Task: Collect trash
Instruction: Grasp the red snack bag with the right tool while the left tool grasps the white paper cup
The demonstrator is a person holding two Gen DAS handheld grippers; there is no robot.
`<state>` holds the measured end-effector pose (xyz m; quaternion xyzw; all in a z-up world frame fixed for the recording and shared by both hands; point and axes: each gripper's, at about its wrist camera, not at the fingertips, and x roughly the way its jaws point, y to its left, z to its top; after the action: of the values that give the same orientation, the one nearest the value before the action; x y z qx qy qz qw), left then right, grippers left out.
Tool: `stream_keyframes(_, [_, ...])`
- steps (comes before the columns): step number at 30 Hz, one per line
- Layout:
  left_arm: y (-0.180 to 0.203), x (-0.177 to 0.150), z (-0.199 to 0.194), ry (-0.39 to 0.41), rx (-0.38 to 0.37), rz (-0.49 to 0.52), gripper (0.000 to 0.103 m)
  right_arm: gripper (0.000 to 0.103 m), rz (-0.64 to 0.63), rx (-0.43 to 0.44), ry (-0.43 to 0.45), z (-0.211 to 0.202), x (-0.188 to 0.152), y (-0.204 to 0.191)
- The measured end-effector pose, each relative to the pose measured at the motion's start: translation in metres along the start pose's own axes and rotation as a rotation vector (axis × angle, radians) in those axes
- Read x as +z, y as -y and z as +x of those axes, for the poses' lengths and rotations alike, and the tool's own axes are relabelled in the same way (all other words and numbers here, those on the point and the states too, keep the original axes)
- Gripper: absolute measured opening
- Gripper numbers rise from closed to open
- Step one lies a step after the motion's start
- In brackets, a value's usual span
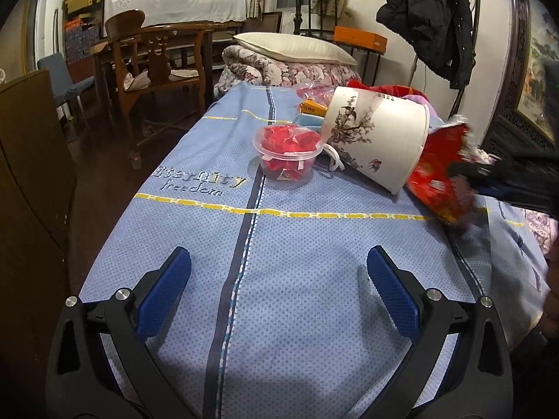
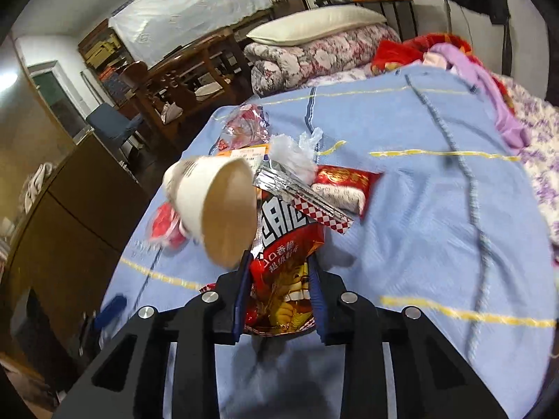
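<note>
Right gripper jaws clenched on a red snack bag; only the right wrist view shows the pads pinching it. Left gripper jaws released, wide apart, nothing between, over the blue bedsheet. Left view shows the bag at the mouth of a tipped white paper bucket, and a clear plastic cup with red scraps inside. Right view alone shows the bucket's brown inside, a silver wrapper and a red packet behind it.

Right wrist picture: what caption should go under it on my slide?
Right gripper shut on a red snack bag beside a tipped bucket on the blue bedspread.
</note>
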<state>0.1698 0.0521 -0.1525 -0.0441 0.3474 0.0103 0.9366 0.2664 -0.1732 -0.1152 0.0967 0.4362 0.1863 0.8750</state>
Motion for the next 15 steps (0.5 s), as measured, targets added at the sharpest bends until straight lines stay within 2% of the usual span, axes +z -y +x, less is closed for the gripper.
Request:
stream_keyframes(9, [0.009,0.001,0.004,-0.028,0.040,0.034,0.096,0.031,0.074,-0.021,0.007,-0.062,-0.055,0.039])
stream_keyframes(13, [0.013,0.013,0.005,-0.033,-0.077,0.012,0.096,0.033,0.094,-0.021,0.004,-0.065,-0.061,0.053])
stream_keyframes(15, [0.021,0.028,0.004,-0.018,-0.110,0.031,0.096,0.036,0.103,-0.005,0.007,-0.066,-0.063,0.057])
